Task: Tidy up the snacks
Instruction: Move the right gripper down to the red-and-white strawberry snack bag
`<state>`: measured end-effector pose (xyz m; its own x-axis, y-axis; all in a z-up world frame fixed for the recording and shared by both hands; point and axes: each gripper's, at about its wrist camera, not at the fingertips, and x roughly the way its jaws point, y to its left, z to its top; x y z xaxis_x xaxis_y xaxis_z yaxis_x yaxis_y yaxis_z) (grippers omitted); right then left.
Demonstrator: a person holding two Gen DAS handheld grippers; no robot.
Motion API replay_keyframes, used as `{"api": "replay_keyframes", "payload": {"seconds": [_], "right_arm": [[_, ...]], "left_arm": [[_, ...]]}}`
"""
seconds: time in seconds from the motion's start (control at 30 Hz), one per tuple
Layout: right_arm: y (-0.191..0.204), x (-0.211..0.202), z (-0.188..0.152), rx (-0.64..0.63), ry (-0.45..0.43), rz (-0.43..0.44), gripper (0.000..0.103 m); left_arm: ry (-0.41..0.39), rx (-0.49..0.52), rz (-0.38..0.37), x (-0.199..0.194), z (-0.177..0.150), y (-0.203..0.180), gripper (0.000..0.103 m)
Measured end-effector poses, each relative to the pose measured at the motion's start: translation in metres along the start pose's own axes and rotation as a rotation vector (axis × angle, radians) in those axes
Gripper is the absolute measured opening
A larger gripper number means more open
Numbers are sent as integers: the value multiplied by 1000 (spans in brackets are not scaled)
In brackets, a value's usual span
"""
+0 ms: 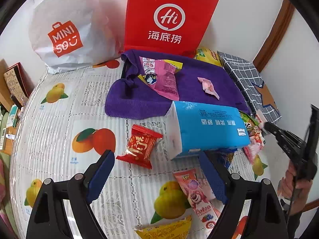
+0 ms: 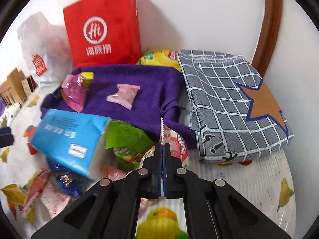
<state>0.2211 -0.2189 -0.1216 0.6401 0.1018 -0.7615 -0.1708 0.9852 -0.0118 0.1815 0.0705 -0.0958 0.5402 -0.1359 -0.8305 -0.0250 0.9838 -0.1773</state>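
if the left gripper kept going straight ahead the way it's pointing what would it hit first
Probably the red snack packet, lying on the fruit-print tablecloth just ahead between the open left gripper fingers. The blue tissue pack sits slightly right; depth is uncertain.

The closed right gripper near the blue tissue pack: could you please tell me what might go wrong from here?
1. The right gripper is shut on a white-edged strawberry snack packet partly tucked under the purple towel; pulling may drag the towel and spill the small pink candy packet.
2. The blue tissue pack leans on snacks and may topple.
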Motion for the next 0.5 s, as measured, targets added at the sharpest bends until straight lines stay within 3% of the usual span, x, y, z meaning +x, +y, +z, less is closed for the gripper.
{"api": "replay_keyframes", "payload": {"seconds": [0.27, 0.5], "right_arm": [[10, -61, -33, 3, -33, 63, 1], [30, -88, -67, -56, -16, 86, 1]], "left_arm": [[-8, -8, -18, -11, -13, 0, 86], [-16, -9, -40, -19, -25, -3, 86]]}}
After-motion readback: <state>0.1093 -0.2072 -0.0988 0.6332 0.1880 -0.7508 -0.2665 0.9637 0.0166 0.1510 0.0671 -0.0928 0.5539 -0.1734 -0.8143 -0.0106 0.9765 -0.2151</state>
